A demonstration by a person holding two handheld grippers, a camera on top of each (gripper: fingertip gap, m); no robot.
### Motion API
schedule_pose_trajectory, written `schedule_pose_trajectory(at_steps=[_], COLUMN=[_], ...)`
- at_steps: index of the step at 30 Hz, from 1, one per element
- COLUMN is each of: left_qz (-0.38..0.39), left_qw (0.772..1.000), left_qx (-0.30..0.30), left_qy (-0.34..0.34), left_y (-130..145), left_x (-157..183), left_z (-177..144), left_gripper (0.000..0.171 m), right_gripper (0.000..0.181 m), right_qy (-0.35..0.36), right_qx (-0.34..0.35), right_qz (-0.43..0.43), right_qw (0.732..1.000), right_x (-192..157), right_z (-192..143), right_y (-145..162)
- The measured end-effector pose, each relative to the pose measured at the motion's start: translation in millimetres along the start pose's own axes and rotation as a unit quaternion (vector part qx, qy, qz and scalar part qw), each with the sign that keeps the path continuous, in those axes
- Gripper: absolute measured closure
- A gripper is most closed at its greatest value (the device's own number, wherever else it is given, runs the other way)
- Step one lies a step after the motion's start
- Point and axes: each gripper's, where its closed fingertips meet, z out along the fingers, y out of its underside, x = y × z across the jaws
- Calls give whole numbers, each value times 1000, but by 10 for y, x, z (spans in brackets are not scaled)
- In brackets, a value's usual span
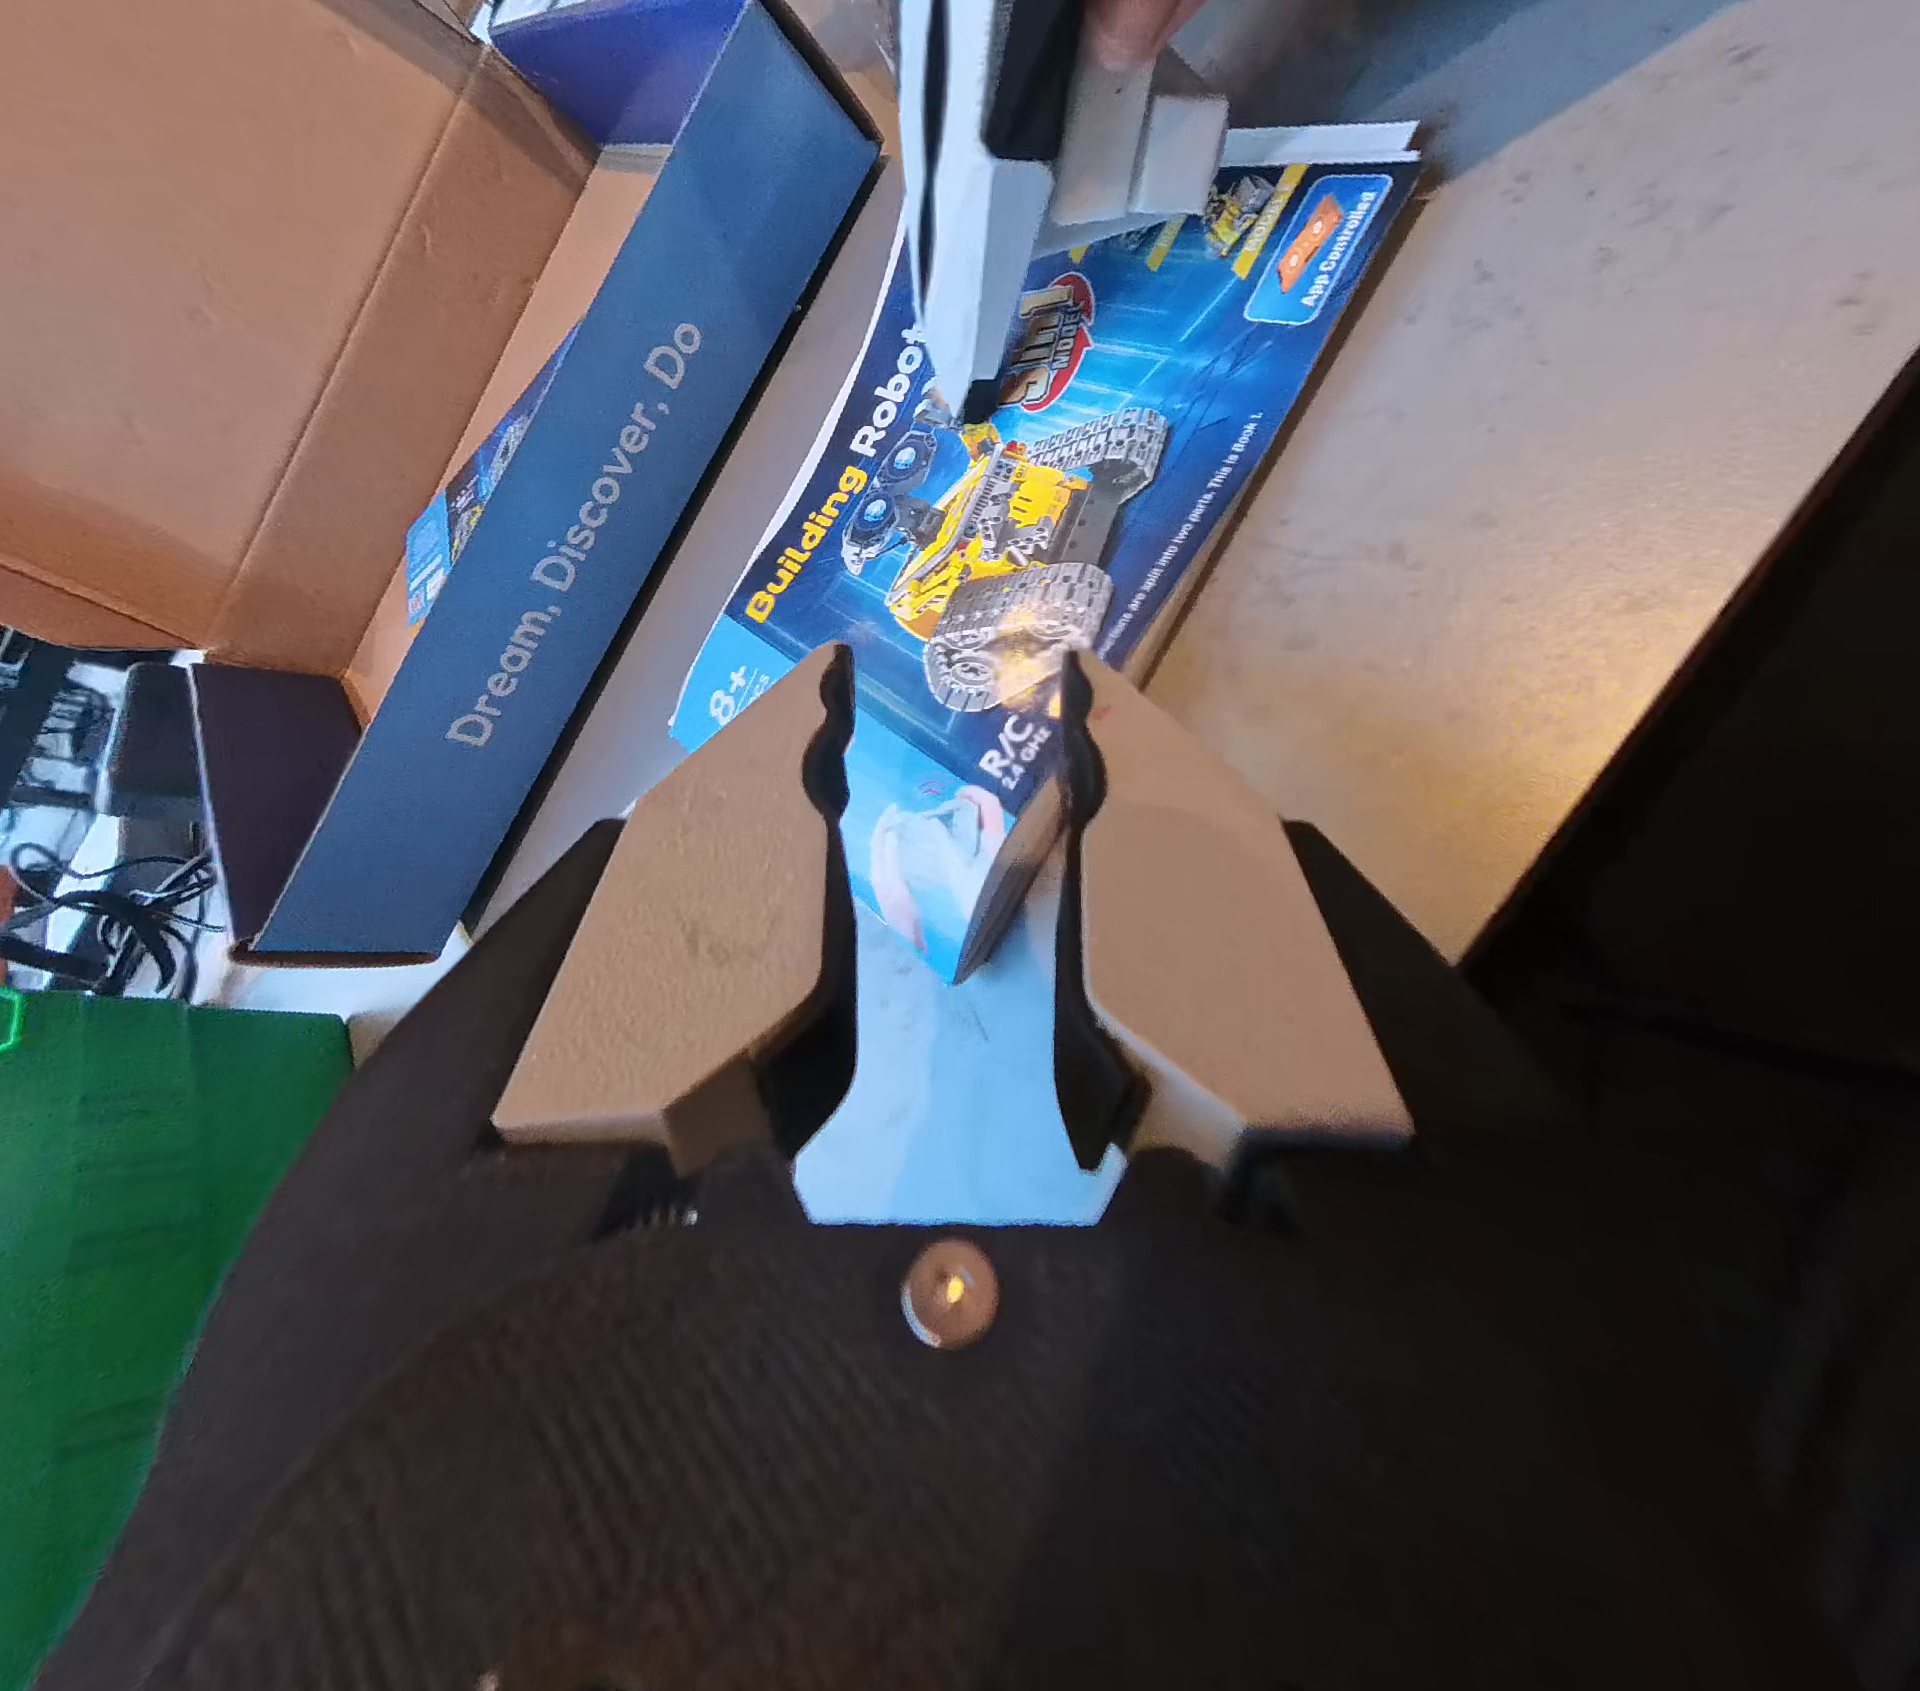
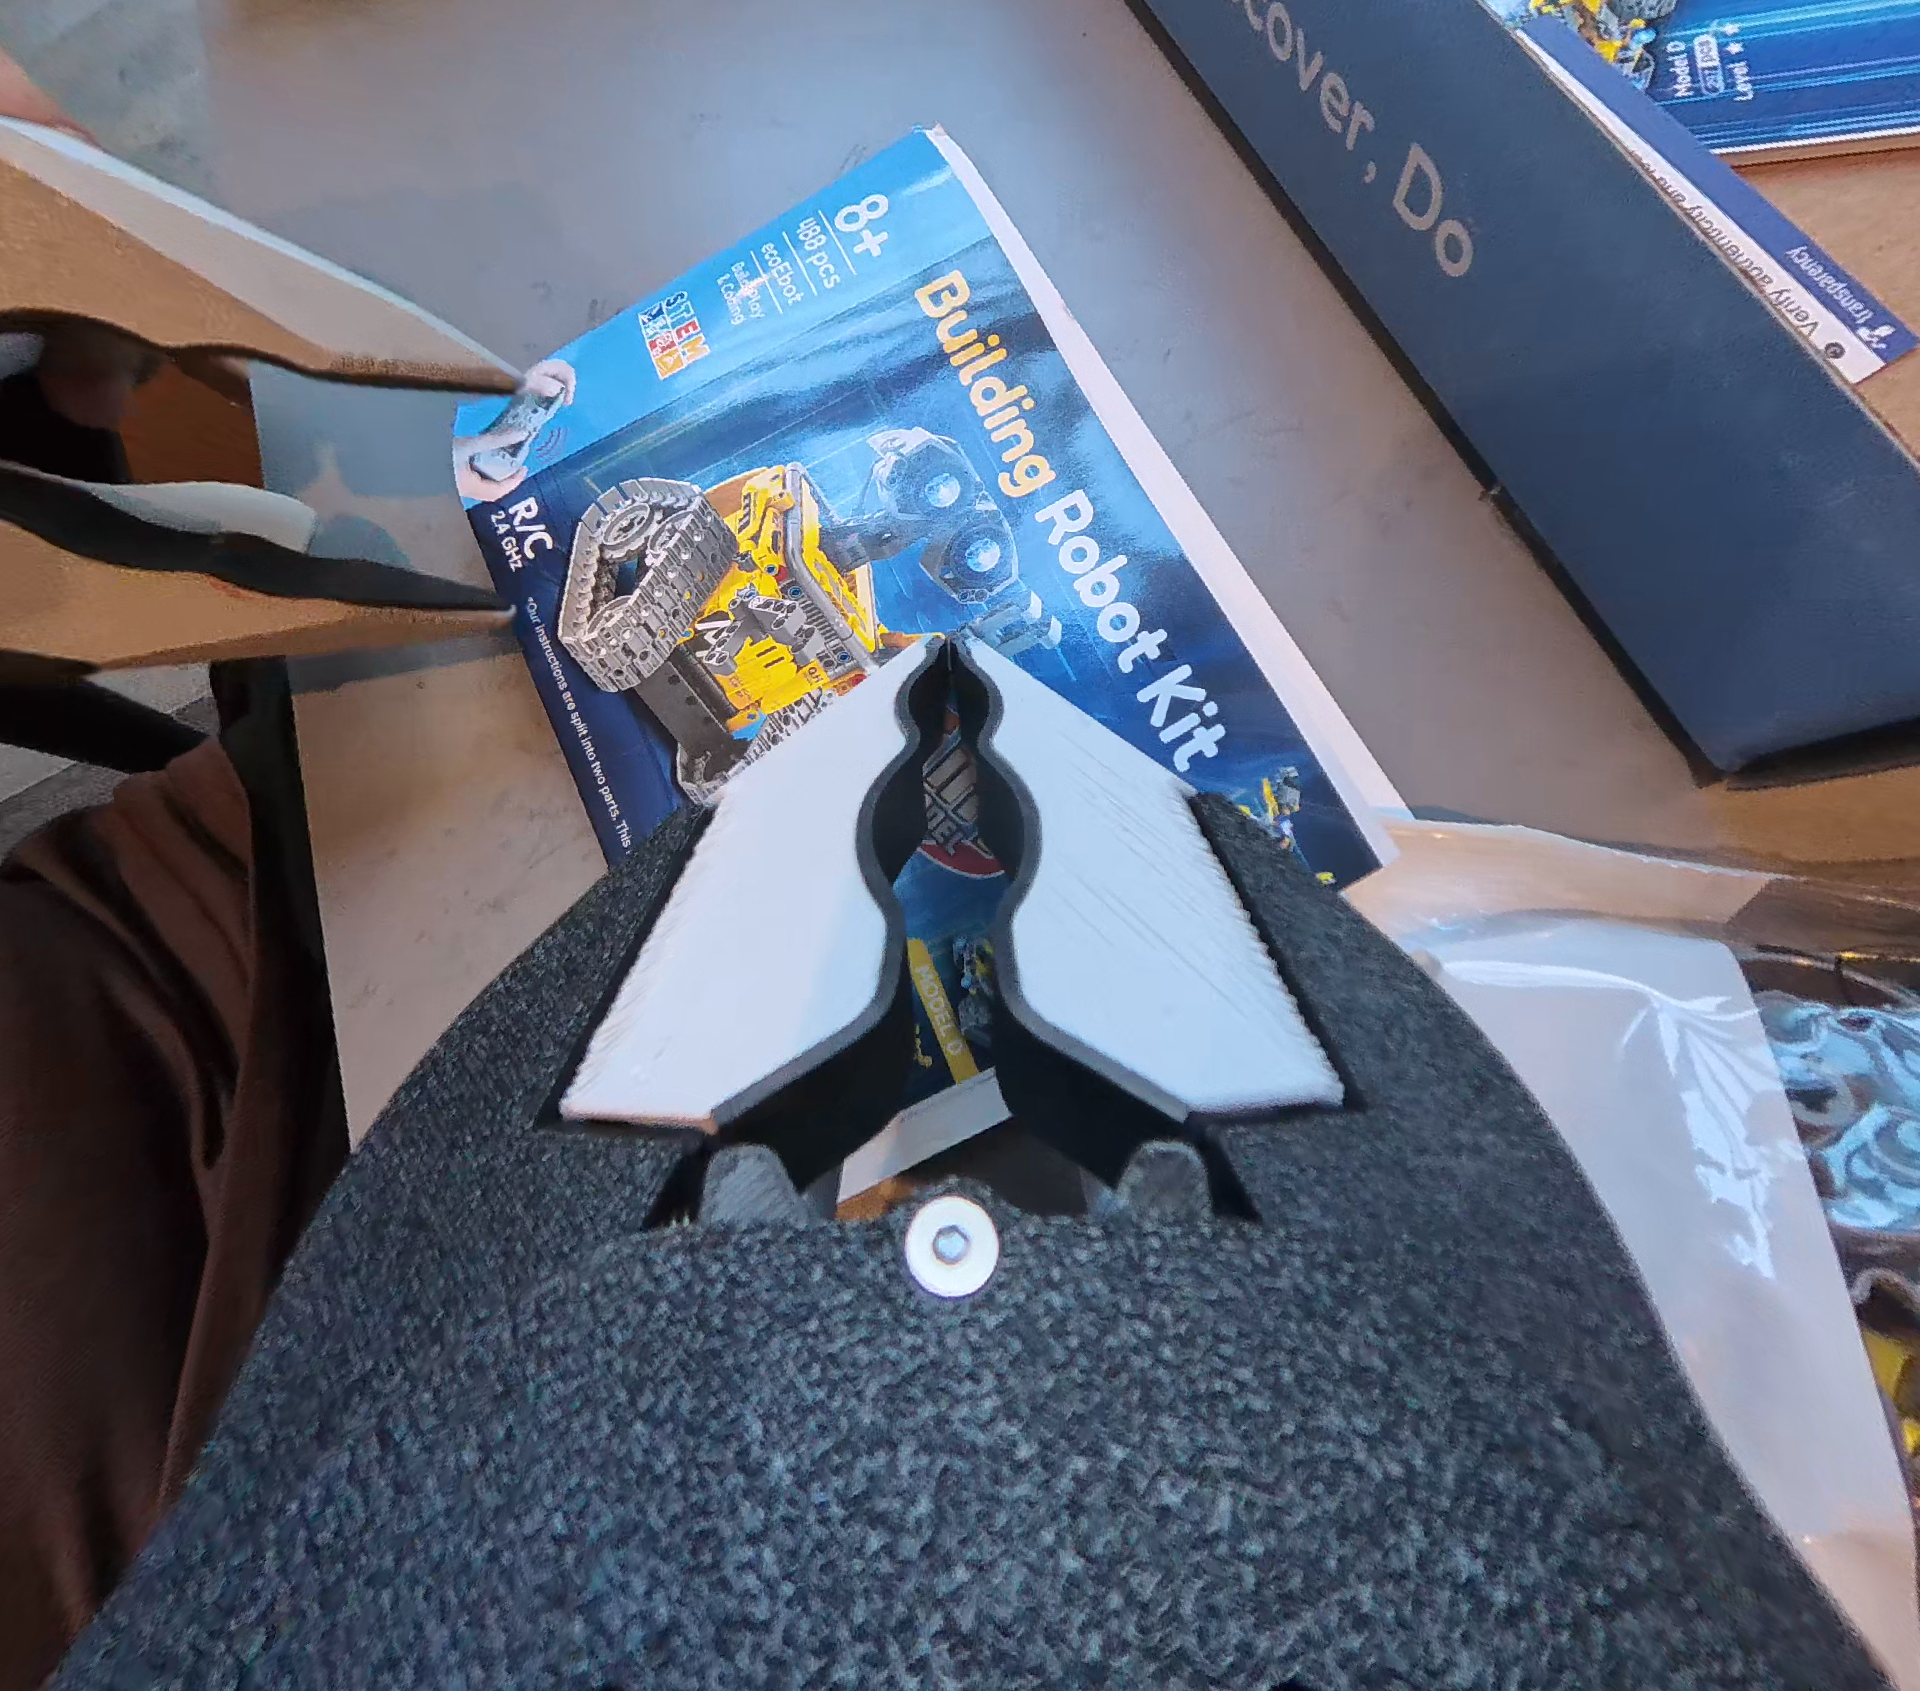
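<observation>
Bench [image 1: 1558, 415]: pale grey-beige top, matte, lightly scuffed and speckled. Its right edge runs diagonally in the left wrist view; beyond it, deep shadow, nothing resolvable. Warm light falls across that edge; cooler bluish light toward the far corner. Past the bench's left edge, a dark tangle of cables [image 1: 114, 903] on a lower surface. Walls, windows and floor cannot be made out.

Left wrist view low and close along its fingers [image 1: 727, 893], right wrist view steeply down over the surface [image 2: 644, 41], from opposite sides, both sharing the blue booklet [image 1: 1174, 436] [image 2: 831, 436] and dark box [image 1: 582, 519] [image 2: 1538, 311]
</observation>
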Motion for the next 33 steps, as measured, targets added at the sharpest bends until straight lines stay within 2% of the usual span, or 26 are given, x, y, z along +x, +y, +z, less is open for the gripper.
schedule_pose_trajectory(at_steps=[2,7,16,29,33], left_qz=[-12,-19,11,-16,-21], left_qw=[1000,999,1000,999,999], left_qx=[1,17,-8,12,18], left_qy=[-6,30,21,29,24], left_y=[5,-60,24,-20,-15], left_x=[-45,64,123,80,66], left_z=[-1,-23,58,22,17], left_gripper=[136,131,131,131,134], right_gripper=[181,181,181,181,173], right_qy=[1,-4,-1,-1,10], right_qx=[0,2,3,3,5], right_qz=[-1,6,4,0,-7], right_qw=[1000,1000,1000,1000,1000], right_x=[0,4,4,3,30], right_z=[0,1,4,4,-18], right_y=[-1,-1,0,1,-12])
